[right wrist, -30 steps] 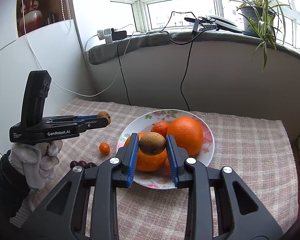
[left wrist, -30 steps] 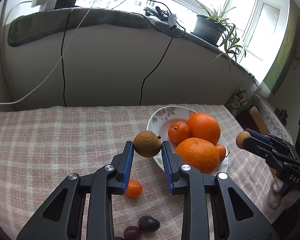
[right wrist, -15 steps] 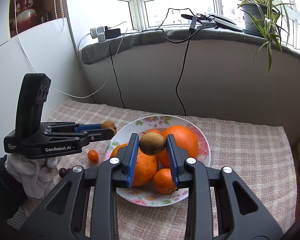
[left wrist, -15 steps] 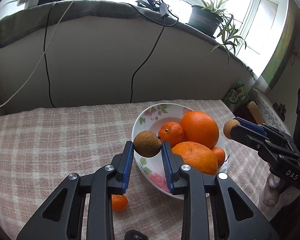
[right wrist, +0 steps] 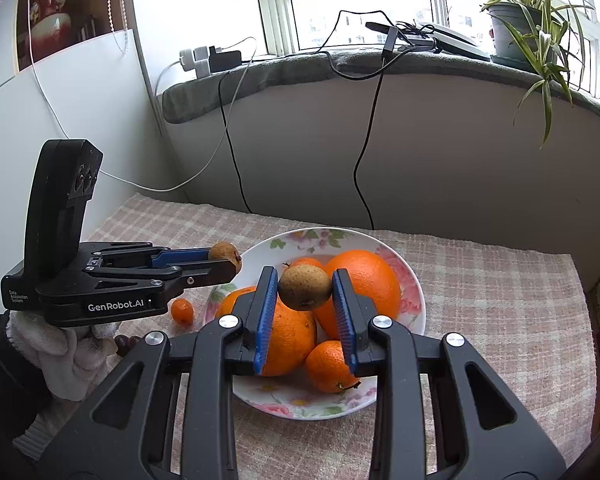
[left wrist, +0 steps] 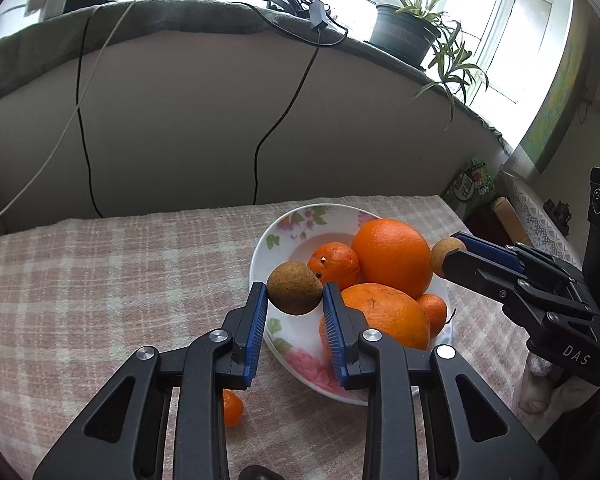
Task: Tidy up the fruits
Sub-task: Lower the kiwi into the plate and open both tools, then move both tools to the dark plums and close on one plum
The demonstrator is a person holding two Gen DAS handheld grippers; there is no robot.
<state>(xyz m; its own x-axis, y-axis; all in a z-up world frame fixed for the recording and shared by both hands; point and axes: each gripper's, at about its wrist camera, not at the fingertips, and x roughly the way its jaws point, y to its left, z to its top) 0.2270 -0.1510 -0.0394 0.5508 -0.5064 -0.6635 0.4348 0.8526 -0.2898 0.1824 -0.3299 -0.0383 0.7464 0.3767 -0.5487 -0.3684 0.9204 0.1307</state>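
A flowered plate [left wrist: 274, 236] [right wrist: 414, 276] on the checked cloth holds two big oranges [left wrist: 392, 252] [right wrist: 366, 276] and two mandarins [left wrist: 336, 264]. My left gripper [left wrist: 295, 294] is shut on a small brown round fruit [left wrist: 295, 288], held above the plate's left rim. In the right wrist view the same gripper [right wrist: 230, 258] comes in from the left. My right gripper [right wrist: 305, 292] is shut on a second brown fruit [right wrist: 305, 286] over the oranges; it shows at the right in the left wrist view [left wrist: 446, 258].
A tiny orange fruit [left wrist: 232, 406] [right wrist: 182, 310] lies on the cloth left of the plate, with dark round fruits [left wrist: 256, 472] nearer me. Cables hang down the wall behind the table. A potted plant [left wrist: 404, 32] stands on the sill. A gloved hand [right wrist: 60, 352] holds the left gripper.
Both grippers have moved in toward the plate, each still carrying its brown fruit. The left one now hangs over the plate's rim; the right one is over the oranges.
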